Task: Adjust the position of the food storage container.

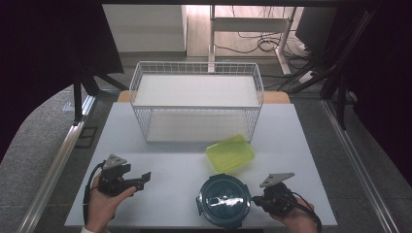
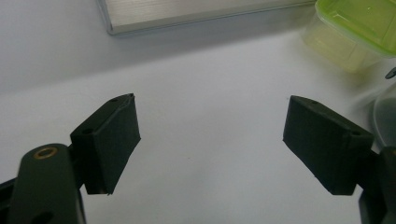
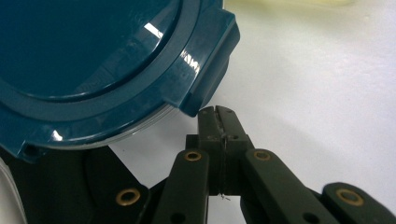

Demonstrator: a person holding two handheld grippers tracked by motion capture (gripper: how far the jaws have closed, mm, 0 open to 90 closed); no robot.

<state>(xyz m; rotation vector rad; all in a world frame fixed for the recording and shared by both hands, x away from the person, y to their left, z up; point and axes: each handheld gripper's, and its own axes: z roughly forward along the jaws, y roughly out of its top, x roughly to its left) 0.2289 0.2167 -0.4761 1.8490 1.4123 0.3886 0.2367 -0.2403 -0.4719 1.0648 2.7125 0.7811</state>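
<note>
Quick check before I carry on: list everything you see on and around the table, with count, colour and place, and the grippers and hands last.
round dark teal plastic container with clip lid: one, teal, near edge of table, right of centre, beside the right gripper's tips.
rectangular yellow-green plastic box with lid: one, translucent yellow-green, just behind the teal container, in front of the basket.
white wire basket rack: one, white, two levels, far middle of table.
white table: one, white, bears all of the above.
left gripper: one, black, near left of table, jaws wide apart, nothing between them.
right gripper: one, black, jaws closed together, tips next to a lid clip of the teal container.
hands: two, at the near edge, one holding each gripper.
</note>
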